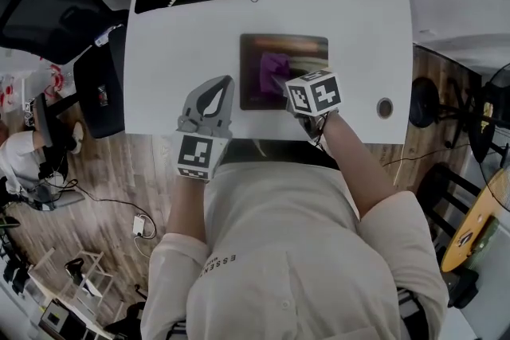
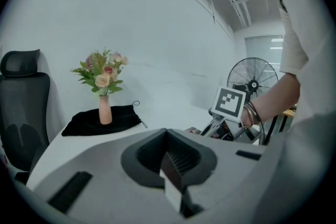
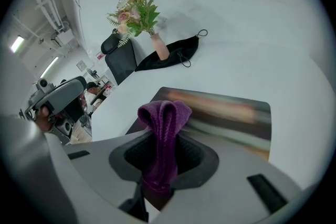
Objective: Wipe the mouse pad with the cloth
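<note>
Two handheld grippers over white surface [image 1: 351, 4]. Right gripper [image 3: 163, 162]: fingers clamped on bunched purple cloth [image 3: 164, 115], folded end projecting forward over left half of dark rectangular mouse pad [image 3: 231, 113]; contact with pad not determinable. Left gripper [image 2: 172, 165]: fingers together, nothing between, near surface's front edge, just left of pad. Pink vase of flowers [image 2: 105, 110] on black pouch [image 2: 123, 117], far-left corner.

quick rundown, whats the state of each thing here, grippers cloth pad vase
left gripper: shut, empty, over the table
right gripper: shut on the cloth
cloth: bunched, pinched in the right jaws, over the mouse pad
mouse pad: flat on the table, partly hidden by the cloth
vase: upright, holding flowers
black pouch: lying flat under the vase
</note>
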Demonstrator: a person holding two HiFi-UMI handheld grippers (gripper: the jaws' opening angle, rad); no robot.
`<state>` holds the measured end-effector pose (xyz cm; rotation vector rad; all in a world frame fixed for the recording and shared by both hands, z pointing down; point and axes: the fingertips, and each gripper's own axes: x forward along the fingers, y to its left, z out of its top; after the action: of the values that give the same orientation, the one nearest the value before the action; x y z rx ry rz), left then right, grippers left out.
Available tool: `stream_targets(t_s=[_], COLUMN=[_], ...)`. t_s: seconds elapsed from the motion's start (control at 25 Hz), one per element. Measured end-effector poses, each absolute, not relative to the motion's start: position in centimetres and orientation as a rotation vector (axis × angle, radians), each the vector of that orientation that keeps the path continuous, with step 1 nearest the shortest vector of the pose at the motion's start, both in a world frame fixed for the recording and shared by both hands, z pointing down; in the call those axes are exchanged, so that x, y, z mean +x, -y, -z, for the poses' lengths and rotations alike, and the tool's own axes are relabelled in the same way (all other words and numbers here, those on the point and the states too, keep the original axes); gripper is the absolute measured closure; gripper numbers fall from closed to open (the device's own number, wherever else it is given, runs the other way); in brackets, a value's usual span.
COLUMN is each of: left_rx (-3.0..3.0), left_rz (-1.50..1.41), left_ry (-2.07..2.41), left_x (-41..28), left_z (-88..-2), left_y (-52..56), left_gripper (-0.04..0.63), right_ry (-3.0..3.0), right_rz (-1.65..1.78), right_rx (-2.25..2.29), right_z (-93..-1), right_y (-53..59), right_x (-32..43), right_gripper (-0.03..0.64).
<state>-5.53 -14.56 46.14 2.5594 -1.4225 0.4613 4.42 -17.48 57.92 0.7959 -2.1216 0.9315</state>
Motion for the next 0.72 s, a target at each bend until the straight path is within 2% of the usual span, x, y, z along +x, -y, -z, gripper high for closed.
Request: stream_targets(t_s=[0.72], left_rx=[2.591], left_rz=[-0.431], left_ry=[1.355], left_x=[-0.3], left_z=[-46.6], left_y=[15.6], left_gripper=[0.595], right_ry=[2.102], right_rz=[-0.982], right_rx=[0.914], right_z=[-58.2], right_y=[17.9], right_x=[11.9], right_gripper=[0.515])
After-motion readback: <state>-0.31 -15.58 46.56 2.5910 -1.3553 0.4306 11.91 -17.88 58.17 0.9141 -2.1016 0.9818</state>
